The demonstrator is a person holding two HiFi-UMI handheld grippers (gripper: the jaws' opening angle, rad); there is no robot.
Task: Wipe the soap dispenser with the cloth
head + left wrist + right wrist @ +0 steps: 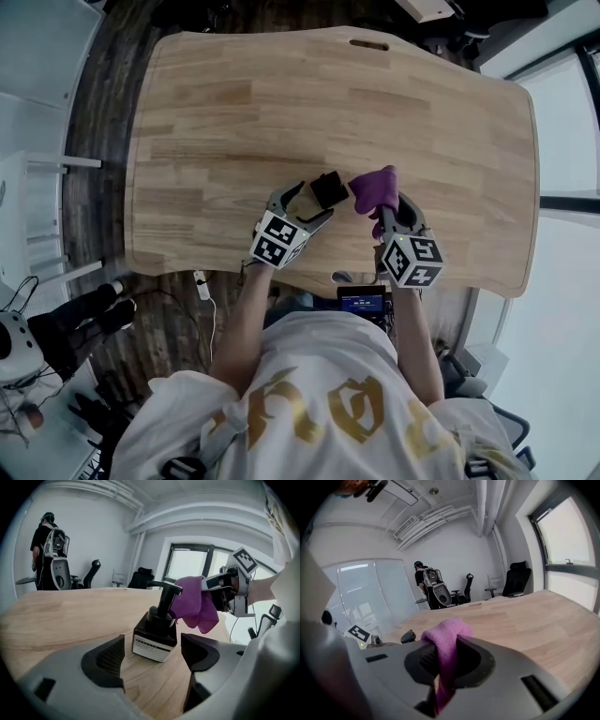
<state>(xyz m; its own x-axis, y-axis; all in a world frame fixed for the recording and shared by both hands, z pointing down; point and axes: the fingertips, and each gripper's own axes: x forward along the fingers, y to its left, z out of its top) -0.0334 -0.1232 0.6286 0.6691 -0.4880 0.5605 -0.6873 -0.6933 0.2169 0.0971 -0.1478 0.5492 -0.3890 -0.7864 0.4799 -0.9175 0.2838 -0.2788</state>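
Sitting upright near the wooden desk's (328, 112) front edge: squat black pump-top soap dispenser (154, 637), white label. Left gripper (153, 654) gapes around it untouched, right gripper (443, 660) pinches the fuzzy purple cloth (445, 634).

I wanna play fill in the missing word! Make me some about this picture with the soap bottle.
1. The jaws of the left tool are ___, with the soap dispenser standing between them, untouched.
2. The right tool is shut on the ___.
3. The dispenser stands on a table made of ___.
4. The dispenser's bottle and pump are ___ in colour.

Missing words: open, cloth, wood, black.
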